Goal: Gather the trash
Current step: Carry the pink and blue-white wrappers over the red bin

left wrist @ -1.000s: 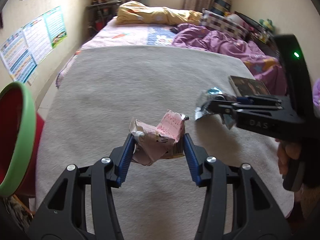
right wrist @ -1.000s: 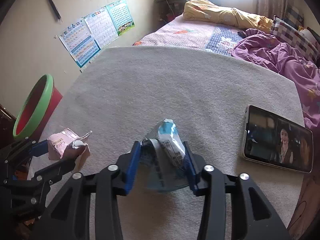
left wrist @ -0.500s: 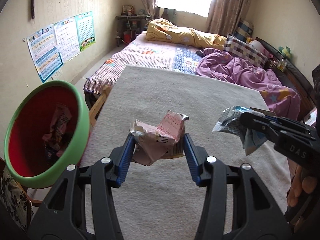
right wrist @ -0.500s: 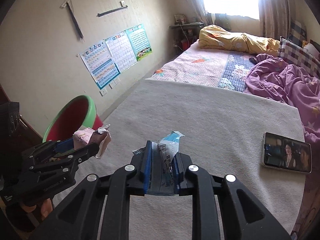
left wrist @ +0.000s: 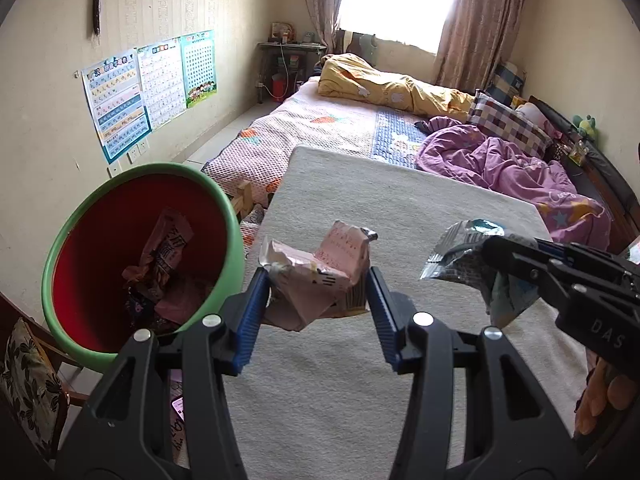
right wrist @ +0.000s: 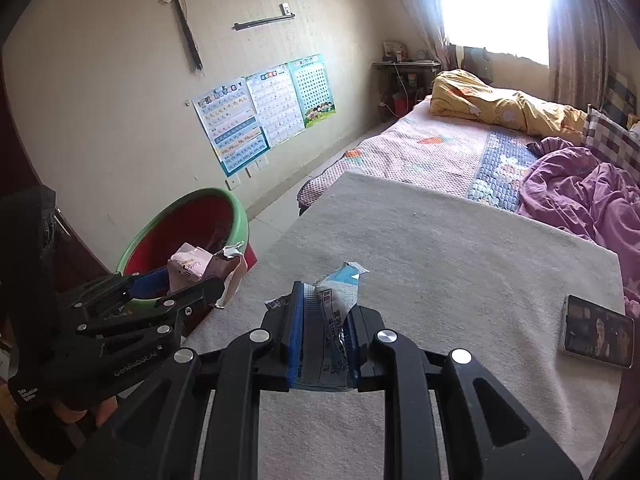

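Left gripper pinches pink wrapper; right gripper pinches blue wrapper — lengthwise forward.

My left gripper is black plastic: two angular arms with cut-out slots, a round silver screw at each pivot, and ribbed blue pads lining the inside of both fingers. My right gripper is the same build, with black arms, silver screws and blue pads. From the left wrist camera, its side carries pale letters reading "DAS". From the right wrist camera, the left one's body shows small white lettering I cannot read fully.
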A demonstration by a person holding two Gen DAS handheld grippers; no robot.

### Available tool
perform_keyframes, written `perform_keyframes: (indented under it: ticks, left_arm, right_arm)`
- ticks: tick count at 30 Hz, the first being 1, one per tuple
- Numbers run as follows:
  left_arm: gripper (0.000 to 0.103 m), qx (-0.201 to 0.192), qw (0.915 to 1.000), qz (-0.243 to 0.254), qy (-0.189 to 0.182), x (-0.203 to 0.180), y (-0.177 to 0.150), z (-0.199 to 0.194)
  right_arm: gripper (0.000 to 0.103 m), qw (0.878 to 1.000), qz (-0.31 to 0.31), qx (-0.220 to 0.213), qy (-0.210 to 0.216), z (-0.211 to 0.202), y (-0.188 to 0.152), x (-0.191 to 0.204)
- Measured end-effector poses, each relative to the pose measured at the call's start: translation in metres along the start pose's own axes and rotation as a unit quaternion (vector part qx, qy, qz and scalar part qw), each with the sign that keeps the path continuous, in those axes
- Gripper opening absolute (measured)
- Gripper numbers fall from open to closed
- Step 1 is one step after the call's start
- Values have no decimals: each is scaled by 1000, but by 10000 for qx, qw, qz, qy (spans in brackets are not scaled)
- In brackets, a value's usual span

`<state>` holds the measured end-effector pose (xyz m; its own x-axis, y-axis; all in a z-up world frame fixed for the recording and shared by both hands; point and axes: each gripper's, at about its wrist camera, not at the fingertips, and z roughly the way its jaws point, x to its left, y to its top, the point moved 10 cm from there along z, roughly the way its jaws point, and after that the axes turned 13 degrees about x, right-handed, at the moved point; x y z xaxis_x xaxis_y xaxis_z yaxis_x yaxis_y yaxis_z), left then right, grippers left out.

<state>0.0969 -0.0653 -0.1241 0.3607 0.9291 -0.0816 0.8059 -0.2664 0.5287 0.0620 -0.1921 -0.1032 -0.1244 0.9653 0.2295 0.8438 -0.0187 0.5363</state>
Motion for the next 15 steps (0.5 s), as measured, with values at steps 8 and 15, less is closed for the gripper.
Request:
perform_keyframes:
  ticks: [8,15]
  left_arm:
    - [48,-57,9999,-77,84,23,-1,-5]
    - [48,-87,9997,-159,141,42,-4,-10]
  right_arm:
    - [18,9999,-125,-9,29,5,5,22]
    - [18,9997,-237,-6,64,11,9,40]
